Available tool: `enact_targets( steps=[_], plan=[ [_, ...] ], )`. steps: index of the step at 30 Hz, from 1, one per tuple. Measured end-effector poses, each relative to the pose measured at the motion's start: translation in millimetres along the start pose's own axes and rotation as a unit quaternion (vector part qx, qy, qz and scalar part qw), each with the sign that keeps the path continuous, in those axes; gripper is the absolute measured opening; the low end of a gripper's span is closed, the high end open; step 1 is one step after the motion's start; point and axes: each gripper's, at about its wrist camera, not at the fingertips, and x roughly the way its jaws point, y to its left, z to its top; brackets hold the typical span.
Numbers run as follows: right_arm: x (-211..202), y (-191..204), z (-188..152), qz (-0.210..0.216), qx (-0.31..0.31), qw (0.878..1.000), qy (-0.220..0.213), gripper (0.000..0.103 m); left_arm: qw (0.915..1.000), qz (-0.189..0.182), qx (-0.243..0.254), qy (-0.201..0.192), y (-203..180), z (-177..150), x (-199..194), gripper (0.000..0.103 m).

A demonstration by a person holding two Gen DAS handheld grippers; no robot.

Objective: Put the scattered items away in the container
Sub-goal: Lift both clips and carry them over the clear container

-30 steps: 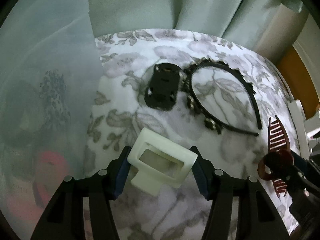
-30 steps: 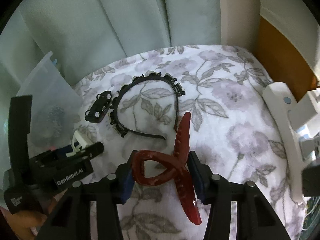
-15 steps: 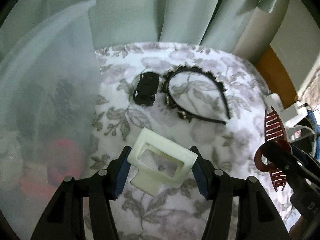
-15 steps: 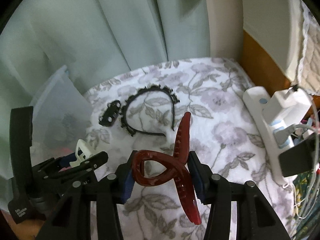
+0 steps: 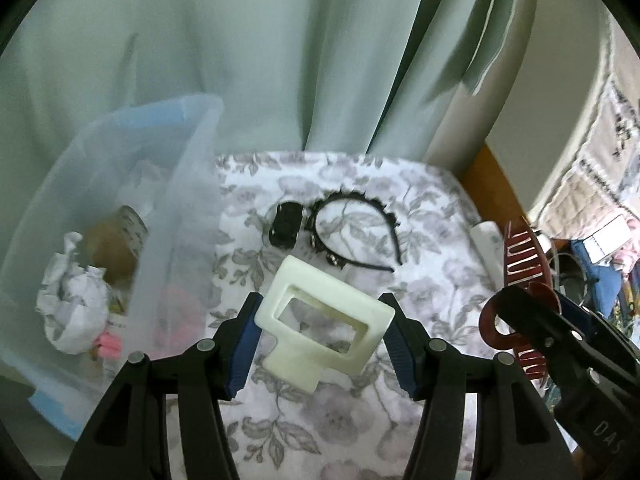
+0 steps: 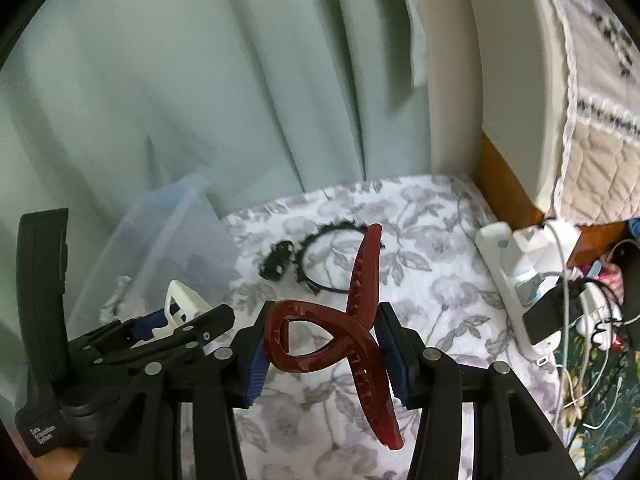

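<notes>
The left gripper [image 5: 324,336] clamps a cream hair clip [image 5: 320,320] beside the clear container [image 5: 176,208]. The right gripper [image 6: 326,354] clamps a red claw clip [image 6: 320,344] above the floral cloth [image 6: 440,288].

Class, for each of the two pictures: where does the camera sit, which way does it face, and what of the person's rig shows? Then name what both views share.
Left wrist: on the left gripper, looking down over its white clip; container left, right gripper at right.
Right wrist: on the right gripper, facing down past its red claw clip; left gripper at left.
Shared: floral cloth, black headband, container.
</notes>
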Motion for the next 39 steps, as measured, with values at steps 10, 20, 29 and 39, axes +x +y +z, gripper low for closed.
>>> enact_targets(
  steps=[10, 20, 29, 39],
  plan=[
    [-59, 38, 4, 0.018, -0.027, 0.998, -0.059, 0.052, 0.9986, -0.011, -0.007, -0.052, 7, -2, -60, 0.060],
    [-94, 73, 3, 0.036, -0.054, 0.993, -0.096, 0.052, 0.9952, -0.016, -0.022, -0.094, 31, -7, -104, 0.060],
    [-109, 99, 1, 0.044, -0.077, 0.990, -0.113, 0.052, 0.9926, -0.017, -0.036, -0.115, 48, -12, -122, 0.060],
    [-113, 129, -1, 0.052, -0.100, 0.986, -0.120, 0.052, 0.9894, -0.017, -0.057, -0.133, 78, -16, -136, 0.060]
  ],
)
